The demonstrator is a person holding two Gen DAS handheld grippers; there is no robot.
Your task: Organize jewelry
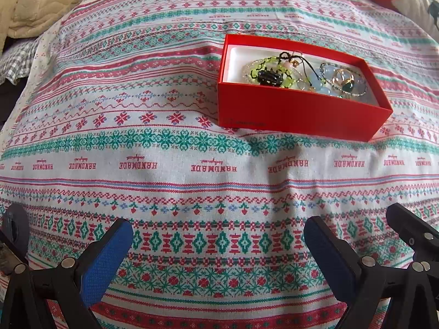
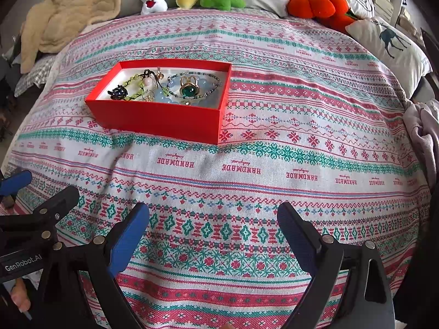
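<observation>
Already lying heaped together inside the open red cardboard box (image 2: 153, 115): lime-green bead strand (image 2: 134, 83), pale blue bead bracelet (image 2: 164, 96), gold ring with round green stone (image 2: 188, 90), small black charm (image 2: 118, 93). Sitting ahead of the right gripper (image 2: 212, 233) and off to its left; ahead-right of the left gripper (image 1: 218, 242). Both hovering low over the patterned woven bedspread (image 2: 274, 164), blue-padded fingers (image 2: 126, 244) spread wide, gripping nothing. Fitting either pieces freshly gathered or a tangle awaiting sorting. Worth minding if reaching in: coming down from above, pinching one strand only, avoiding snagged cords and nudging the light box.
</observation>
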